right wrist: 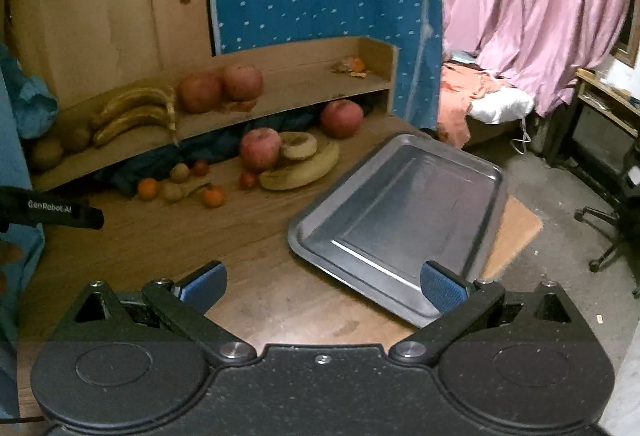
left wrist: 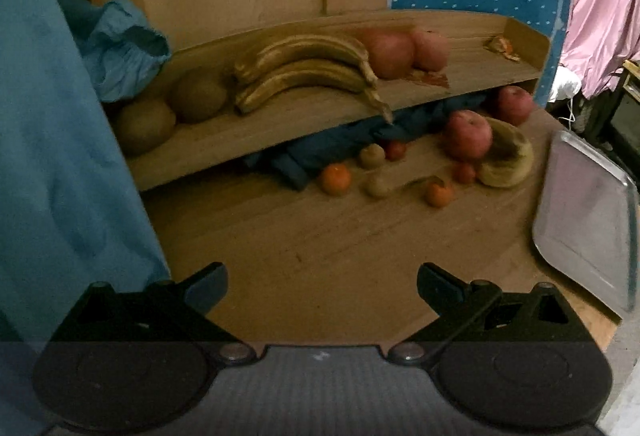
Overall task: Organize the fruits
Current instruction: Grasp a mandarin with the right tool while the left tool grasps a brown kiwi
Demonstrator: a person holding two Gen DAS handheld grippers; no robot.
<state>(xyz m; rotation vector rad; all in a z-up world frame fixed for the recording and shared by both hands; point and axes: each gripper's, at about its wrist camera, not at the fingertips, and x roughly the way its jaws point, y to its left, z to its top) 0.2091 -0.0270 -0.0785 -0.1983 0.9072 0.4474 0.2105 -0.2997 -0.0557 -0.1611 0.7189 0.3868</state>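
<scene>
On the wooden shelf (left wrist: pixel 256 132) lie a bunch of bananas (left wrist: pixel 308 70), two kiwis (left wrist: pixel 146 126) and two red apples (left wrist: pixel 390 52). Below it on the table sit an apple (left wrist: pixel 468 134) against a curled banana (left wrist: pixel 508 160), another apple (left wrist: pixel 514 105), small oranges (left wrist: pixel 335 179), small kiwis (left wrist: pixel 372 155) and tomatoes. The same fruit pile (right wrist: pixel 280 156) shows in the right wrist view. A bare metal tray (right wrist: pixel 400 212) lies at the table's right. My left gripper (left wrist: pixel 322 288) and right gripper (right wrist: pixel 322 286) both stand open, holding nothing, well short of the fruit.
Dark blue cloth (left wrist: pixel 344 140) is bunched under the shelf. A light blue fabric (left wrist: pixel 52 156) hangs along the left. Orange peel (right wrist: pixel 352 67) lies at the shelf's right end. Pink curtain (right wrist: pixel 540 8), a bed and a chair base stand beyond the table's right edge.
</scene>
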